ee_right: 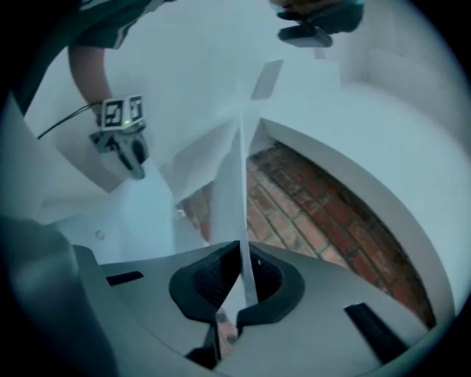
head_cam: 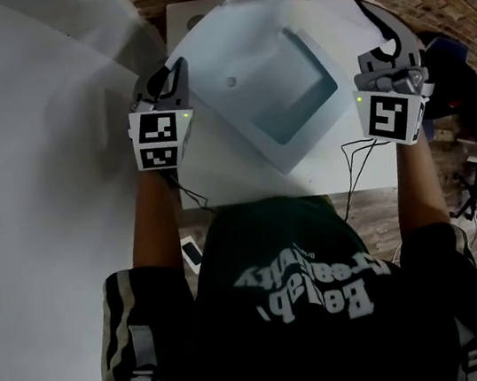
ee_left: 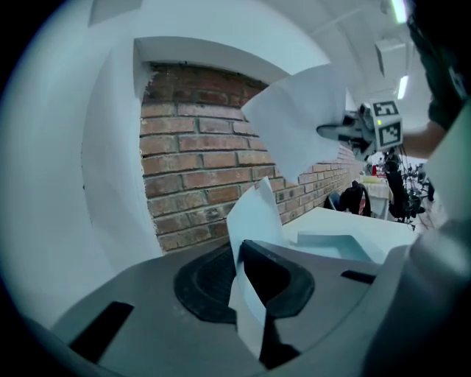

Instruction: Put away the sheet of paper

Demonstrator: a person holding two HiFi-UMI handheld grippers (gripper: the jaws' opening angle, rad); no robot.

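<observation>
The sheet of paper (ee_left: 298, 121) hangs above the table (head_cam: 211, 176) with its long axis running left to right, one end pinched in each gripper (it bows loosely between them). The left gripper (ee_left: 245, 283) is clamped on the left edge, and the right gripper (ee_right: 239, 278) is closed tight on the right edge. The white tray (head_cam: 279, 153) lies below and between them, slightly nearer the right gripper, so lowering the sheet straight down looks likely.

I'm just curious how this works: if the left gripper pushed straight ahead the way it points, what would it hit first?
Beyond the sheet of paper pinched in the left gripper, probably the brick wall straight ahead; how far off it stands is unclear.
</observation>
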